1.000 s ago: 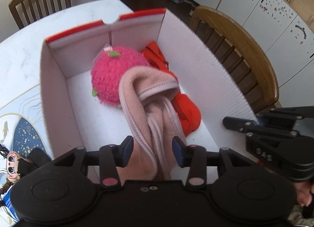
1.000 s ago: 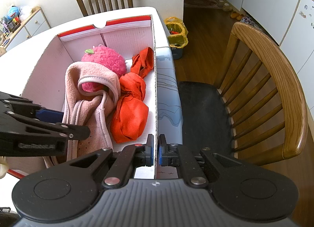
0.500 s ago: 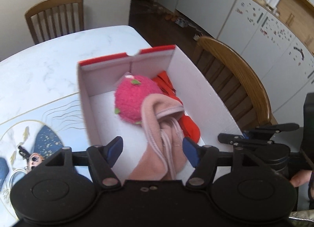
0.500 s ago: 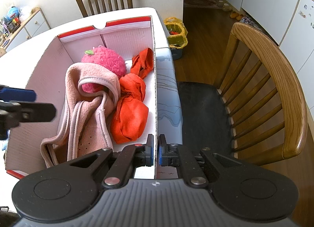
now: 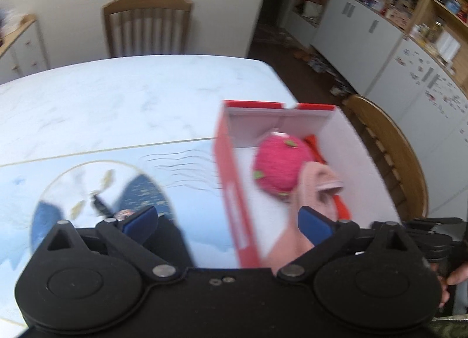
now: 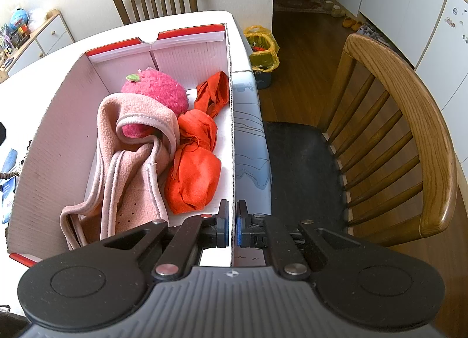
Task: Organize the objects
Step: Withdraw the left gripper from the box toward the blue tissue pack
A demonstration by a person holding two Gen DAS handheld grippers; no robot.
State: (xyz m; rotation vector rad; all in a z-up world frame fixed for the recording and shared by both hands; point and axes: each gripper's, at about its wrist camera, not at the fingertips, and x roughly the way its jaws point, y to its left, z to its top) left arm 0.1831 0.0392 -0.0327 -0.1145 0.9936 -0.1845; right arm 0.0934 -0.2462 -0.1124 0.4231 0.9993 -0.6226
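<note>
Your bench carries the open red-and-white box at its right edge, beside the wooden chair. Inside lie the pink fleece garment along the middle, the orange cloth against the right wall, and the pink plush ball toward the far end. Your right claw is clamped on the near end of the box's right wall, steadying it. Your left claw has just been opening; its jaws stand wide with nothing pressed between them, above the box's left wall and the bench mat. The drop-off appears complete. The next move likely calls for fetching the small items on the mat near the bench's front left, though blur hides what they are.
</note>
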